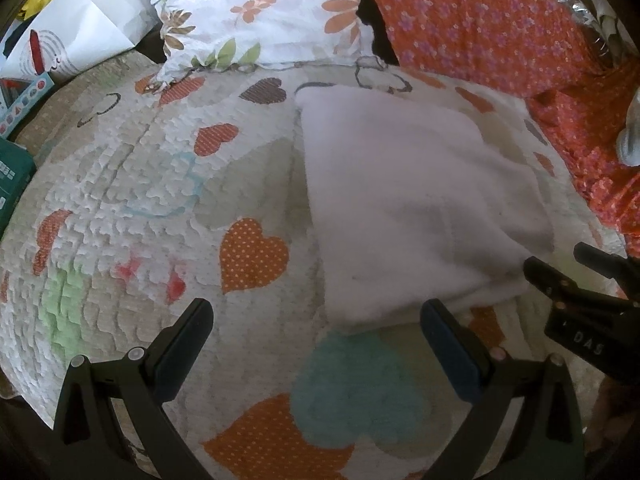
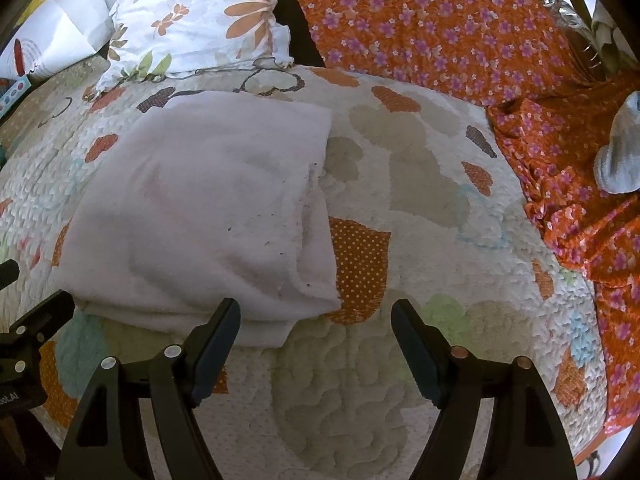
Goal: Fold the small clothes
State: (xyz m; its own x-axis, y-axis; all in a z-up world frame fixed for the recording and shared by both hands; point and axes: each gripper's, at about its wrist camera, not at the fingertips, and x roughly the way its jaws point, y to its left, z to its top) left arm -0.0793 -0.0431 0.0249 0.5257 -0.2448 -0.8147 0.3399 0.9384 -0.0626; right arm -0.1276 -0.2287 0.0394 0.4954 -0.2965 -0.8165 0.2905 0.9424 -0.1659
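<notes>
We see a quilt [image 1: 168,184] with a heart pattern spread wide across the bed, carrying everything else. Along its far edge lies an orange flowered sheet [image 2: 440,28], which also runs down the quilt's right edge, and a white pillow with orange flowers [image 1: 256,12] sits at the far left corner. On the sheet by the right edge rests a grey sock [image 2: 620,156], bunched up.

The folded white cloth [image 2: 208,208] lies flat on the quilt, nearer the near edge than the far one, its layers stacked with the fold edges showing along its right side and near side. In the left wrist view the same cloth [image 1: 408,204] sits to the right of centre.

Our left gripper [image 1: 316,344] hovers low over the quilt's near edge, pointing toward the far edge, its fingers spread wide with nothing between them; its right finger [image 1: 448,344] is just beside the cloth's near edge. Our right gripper [image 2: 316,344] is held level and points the same way, its fingers also spread wide and empty; its left finger [image 2: 216,340] overlaps the cloth's near right corner in the view, though we cannot tell whether it touches. In the left view the right gripper's tips [image 1: 560,268] show near the cloth's right corner.
</notes>
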